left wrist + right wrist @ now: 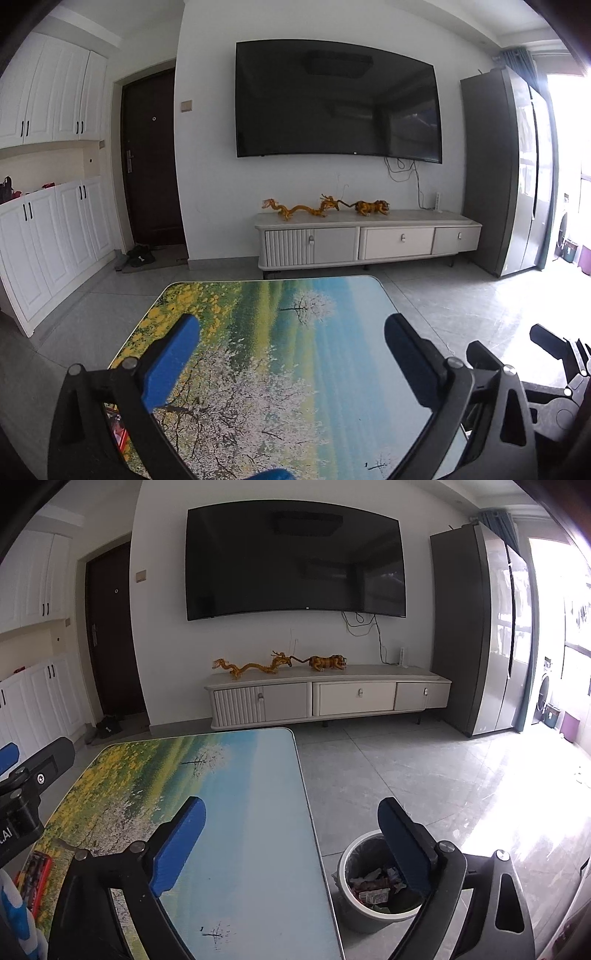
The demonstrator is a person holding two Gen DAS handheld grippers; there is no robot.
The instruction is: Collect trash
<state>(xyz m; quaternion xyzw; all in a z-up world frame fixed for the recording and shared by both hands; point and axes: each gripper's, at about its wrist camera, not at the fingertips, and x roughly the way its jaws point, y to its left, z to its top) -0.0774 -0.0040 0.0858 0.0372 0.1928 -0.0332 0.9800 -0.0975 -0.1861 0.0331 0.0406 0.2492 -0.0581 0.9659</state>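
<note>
Both grippers stand spread wide and empty: the left gripper (291, 354) over the landscape-printed table (258, 332), the right gripper (291, 845) straddling the table's right edge. Trash (373, 882) already lies in the lined waste bin (345, 864) on the floor, just beside the table and below the right gripper's right finger. It looks like crumpled wrappers and paper: light, soft, likely crackly and slippery, best pinched at a bunched fold. At the table's near left corner sits a red packet (35, 873), possibly more trash, left of both grippers
</note>
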